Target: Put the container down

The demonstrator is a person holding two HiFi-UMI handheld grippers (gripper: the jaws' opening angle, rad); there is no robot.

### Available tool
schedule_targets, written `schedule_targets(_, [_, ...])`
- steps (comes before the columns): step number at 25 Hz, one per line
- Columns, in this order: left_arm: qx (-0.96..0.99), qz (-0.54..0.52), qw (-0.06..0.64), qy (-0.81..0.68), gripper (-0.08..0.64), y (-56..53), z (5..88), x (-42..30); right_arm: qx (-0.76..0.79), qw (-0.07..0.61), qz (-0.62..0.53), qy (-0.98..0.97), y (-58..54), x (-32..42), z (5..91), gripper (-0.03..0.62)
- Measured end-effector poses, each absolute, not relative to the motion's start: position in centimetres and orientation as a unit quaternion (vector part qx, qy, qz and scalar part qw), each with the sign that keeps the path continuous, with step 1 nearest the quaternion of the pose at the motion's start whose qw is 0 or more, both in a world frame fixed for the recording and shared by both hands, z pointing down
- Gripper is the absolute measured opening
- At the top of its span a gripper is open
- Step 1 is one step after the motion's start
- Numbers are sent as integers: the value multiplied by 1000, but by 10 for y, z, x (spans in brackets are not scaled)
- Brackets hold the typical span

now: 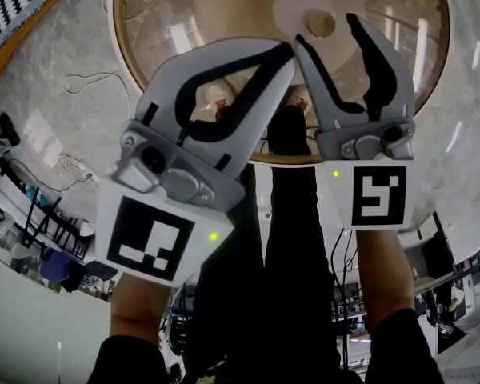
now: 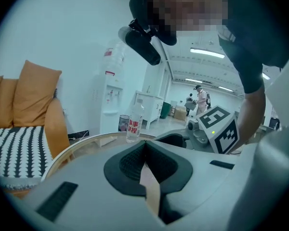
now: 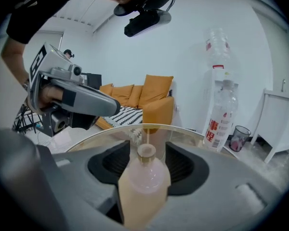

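1. The container (image 3: 144, 177), a small pale bottle with a tan cap, stands upright on the round glass table (image 3: 185, 129), well in from the rim. It sits between the jaws of the right gripper (image 3: 147, 150).
2. That gripper's jaws are spread wide, with a gap between each pad and the container's neck, so nothing grips it. The container seems to rest on its own base, and the putting-down looks done.
3. The left gripper (image 1: 287, 50) is pinched closed on nothing. Its tips meet just left of the right gripper, and it seems merely parked out of the way.
4. The head view shows the container only from above, as a pale disc with its cap. The right gripper view shows its height and that it stands upright.
5. Both gripper views add a taller clear water bottle (image 3: 220, 114), farther off on the table. I cannot pick it out in the head view.
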State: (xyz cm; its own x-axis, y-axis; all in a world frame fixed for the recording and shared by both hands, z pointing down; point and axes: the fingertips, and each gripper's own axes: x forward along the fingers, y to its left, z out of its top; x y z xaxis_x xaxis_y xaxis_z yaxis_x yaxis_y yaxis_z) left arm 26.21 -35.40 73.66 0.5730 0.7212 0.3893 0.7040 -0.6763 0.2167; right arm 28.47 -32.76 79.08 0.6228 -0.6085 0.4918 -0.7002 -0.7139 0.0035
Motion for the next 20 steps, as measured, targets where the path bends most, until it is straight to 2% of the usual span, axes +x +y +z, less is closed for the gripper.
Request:
schedule_targets(2, [886, 226, 10, 404, 5, -357, 715, 261, 902, 93, 220, -361, -324, 284, 762, 216])
schedule_targets(4, [887, 222, 4, 404, 5, -357, 689, 262, 906, 90, 204, -360, -321, 282, 727, 155])
schedule_targets(5, [889, 218, 2, 404, 5, -356, 673, 263, 906, 91, 199, -362, -319, 282, 711, 107])
schedule_targets(6, [890, 211, -1, 405, 5, -355, 657, 264, 907, 89, 196, -363, -318, 281, 694, 28])
schedule_targets(7, [891, 204, -3, 406, 5, -355, 641, 264, 908, 81, 196, -361, -317, 280, 678, -3])
schedule_targets(12, [896, 207, 3, 393, 5, -362, 570, 234, 923, 15, 192, -333, -309, 259, 587, -5])
schedule_targets(20, [898, 176, 4, 403, 5, -388, 421, 194, 917, -15, 213, -338, -311, 196, 458, -6])
